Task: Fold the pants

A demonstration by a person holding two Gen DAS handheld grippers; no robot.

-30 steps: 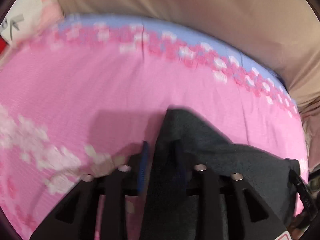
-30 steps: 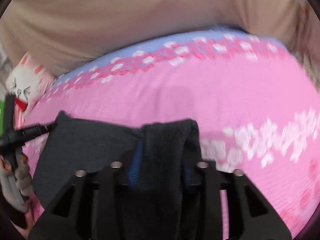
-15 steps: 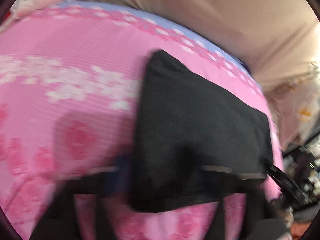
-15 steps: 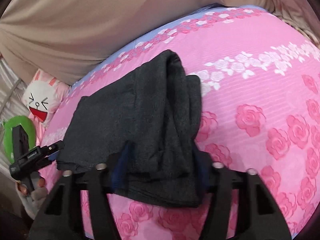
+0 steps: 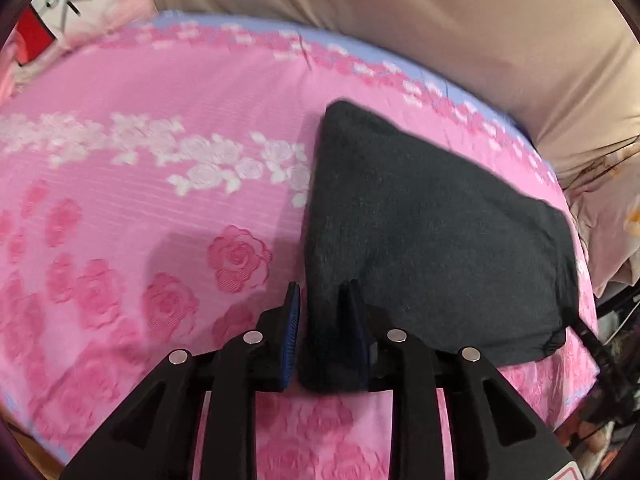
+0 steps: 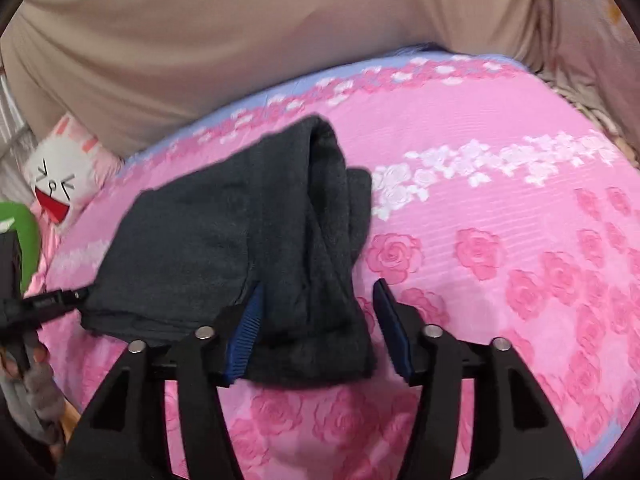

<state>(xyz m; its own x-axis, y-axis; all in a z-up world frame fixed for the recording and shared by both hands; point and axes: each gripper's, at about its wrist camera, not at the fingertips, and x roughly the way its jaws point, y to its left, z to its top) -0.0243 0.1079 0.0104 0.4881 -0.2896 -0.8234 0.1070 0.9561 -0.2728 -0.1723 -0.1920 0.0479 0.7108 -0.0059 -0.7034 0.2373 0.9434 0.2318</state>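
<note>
Dark grey pants (image 5: 432, 232) lie folded flat on the pink rose-print bedsheet (image 5: 140, 120). My left gripper (image 5: 322, 320) straddles their near left corner; its jaws are opening and the left pad (image 5: 292, 332) stands just clear of the cloth. In the right wrist view the pants (image 6: 192, 248) show a thicker rolled stack at their right end. My right gripper (image 6: 320, 320) straddles that end's near edge, its jaws opening, and a strip of pink shows between the cloth and the right pad (image 6: 394, 332). The left gripper's tip (image 6: 60, 300) shows at the pants' far left corner.
A beige cloth wall (image 6: 240, 40) rises behind the bed. A white cartoon plush pillow (image 6: 60, 184) and something green (image 6: 24, 240) sit at the bed's left end. Clutter (image 5: 612, 320) lies past the bed's right edge.
The pants, hanging from both grippers a second ago, now lie flat on the sheet. Both grippers have drawn back to the near edge, and their pads no longer pinch the cloth.
</note>
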